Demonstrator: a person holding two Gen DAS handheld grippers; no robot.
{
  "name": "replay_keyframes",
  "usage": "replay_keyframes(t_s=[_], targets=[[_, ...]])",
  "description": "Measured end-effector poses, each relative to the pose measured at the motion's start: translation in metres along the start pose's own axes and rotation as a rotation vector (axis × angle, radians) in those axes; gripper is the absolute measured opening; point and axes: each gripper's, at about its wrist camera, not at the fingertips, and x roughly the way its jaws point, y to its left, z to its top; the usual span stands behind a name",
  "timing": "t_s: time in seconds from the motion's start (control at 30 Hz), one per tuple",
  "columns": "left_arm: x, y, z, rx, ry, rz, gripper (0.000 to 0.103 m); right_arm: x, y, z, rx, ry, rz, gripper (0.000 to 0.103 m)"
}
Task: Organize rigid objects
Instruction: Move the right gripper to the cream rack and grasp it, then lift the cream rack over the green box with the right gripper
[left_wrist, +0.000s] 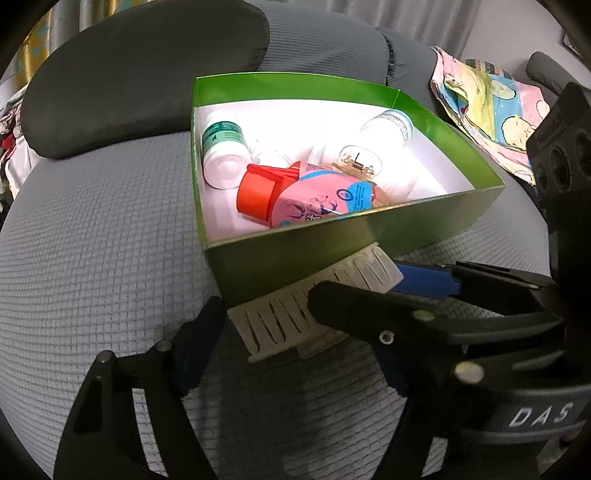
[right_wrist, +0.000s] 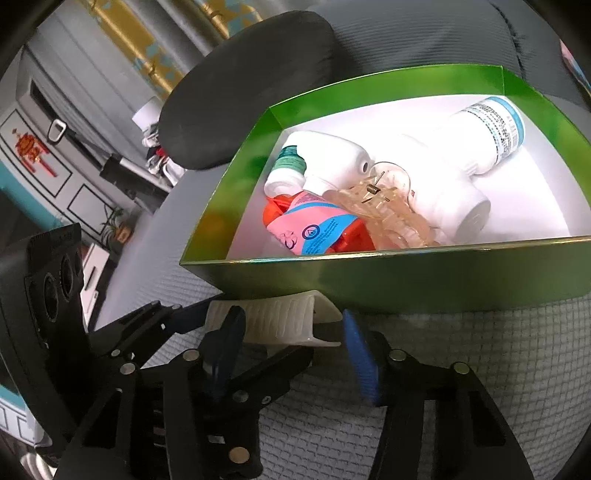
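Note:
A white hair claw clip (left_wrist: 277, 321) (right_wrist: 280, 317) lies on the grey quilted seat (left_wrist: 92, 258), against the near wall of a green box (left_wrist: 332, 236) (right_wrist: 406, 273). My left gripper (left_wrist: 299, 343) straddles it. One pad sits at the clip's left end, the other is hidden behind the right gripper's fingers (left_wrist: 351, 306). My right gripper (right_wrist: 291, 321) reaches in from the right and its pads press the clip's front and right end. Inside the box lie an orange-capped bottle with a pink label (left_wrist: 295, 199), two white bottles (left_wrist: 223, 147) and a clear hair clip (left_wrist: 360, 158).
A dark grey cushion (left_wrist: 140, 74) rises behind the box. A patterned cloth (left_wrist: 487, 110) is draped at the back right. In the right wrist view, a grey cabinet (right_wrist: 44, 122) stands beyond the seat's left edge.

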Motion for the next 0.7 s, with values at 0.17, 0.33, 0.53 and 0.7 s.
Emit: replay_keyframes(t_s=[0.17,0.33,0.53,0.7], targets=[[-0.003,0.001,-0.003,0.009,0.002,-0.004,0.066,0.002,0.001,-0.001,-0.001,0.001,0.016,0.055],[-0.008,0.0,-0.01,0.0,-0.002,-0.026,0.064,-0.006,0.0,-0.005,-0.009,-0.021,0.018,0.051],[-0.019,-0.001,-0.025,-0.029,0.002,-0.043,0.062,-0.012,0.005,-0.017,-0.02,-0.018,0.02,0.051],[-0.032,-0.005,-0.034,-0.026,0.002,-0.046,0.062,-0.021,0.013,-0.03,-0.028,-0.031,0.026,0.051]])
